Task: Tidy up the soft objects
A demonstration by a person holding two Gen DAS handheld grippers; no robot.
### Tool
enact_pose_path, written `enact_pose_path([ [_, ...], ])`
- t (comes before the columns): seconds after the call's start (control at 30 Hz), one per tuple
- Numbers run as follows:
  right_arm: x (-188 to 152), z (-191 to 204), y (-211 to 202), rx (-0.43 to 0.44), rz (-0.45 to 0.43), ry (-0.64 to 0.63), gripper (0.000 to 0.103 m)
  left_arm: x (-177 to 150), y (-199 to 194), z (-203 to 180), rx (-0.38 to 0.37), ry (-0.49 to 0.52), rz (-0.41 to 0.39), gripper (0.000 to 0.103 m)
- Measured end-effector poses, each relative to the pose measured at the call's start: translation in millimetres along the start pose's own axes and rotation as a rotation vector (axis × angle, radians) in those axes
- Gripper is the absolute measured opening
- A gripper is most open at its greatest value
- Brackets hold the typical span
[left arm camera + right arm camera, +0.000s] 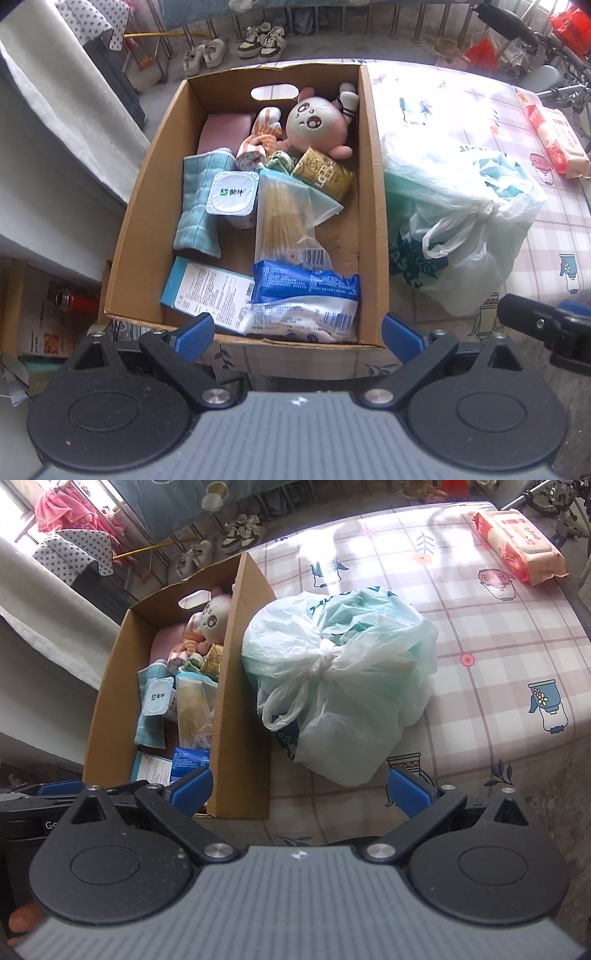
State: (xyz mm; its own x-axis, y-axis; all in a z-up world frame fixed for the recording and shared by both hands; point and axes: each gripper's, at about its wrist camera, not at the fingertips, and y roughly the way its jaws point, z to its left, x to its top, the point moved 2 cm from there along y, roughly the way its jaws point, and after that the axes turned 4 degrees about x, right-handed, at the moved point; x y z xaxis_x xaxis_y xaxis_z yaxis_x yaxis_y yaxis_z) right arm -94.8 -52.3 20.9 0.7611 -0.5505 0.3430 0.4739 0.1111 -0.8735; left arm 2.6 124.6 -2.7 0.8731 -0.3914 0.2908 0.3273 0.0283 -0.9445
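- left gripper (297, 334) wide, empty; cardboard box (373, 206) dead ahead, pink plush (317, 123) at its far end
- right gripper (299, 792) wide, empty; knotted plastic bag (343, 686) just ahead, beside box
- likely pre-grasp; next: descend, pinch knot

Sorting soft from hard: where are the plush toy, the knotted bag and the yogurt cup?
plush toy (316, 120): left wrist view, its face.
knotted bag (325, 653): right wrist view, its knot.
yogurt cup (232, 194): left wrist view, foil lid.

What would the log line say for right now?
left gripper: open, empty, at box front | right gripper: open, empty | cardboard box: plush toy, packets inside | tied plastic bag: beside box, on table
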Motion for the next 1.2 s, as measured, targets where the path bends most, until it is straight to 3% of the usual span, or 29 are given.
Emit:
enact_pose_path([
  [1.2,-4.9,6.3,-9.7,-0.018,0.006,-0.075,0.102,-6.1,1.3,0.2,-0.005,-0.021,0.045,0.098],
])
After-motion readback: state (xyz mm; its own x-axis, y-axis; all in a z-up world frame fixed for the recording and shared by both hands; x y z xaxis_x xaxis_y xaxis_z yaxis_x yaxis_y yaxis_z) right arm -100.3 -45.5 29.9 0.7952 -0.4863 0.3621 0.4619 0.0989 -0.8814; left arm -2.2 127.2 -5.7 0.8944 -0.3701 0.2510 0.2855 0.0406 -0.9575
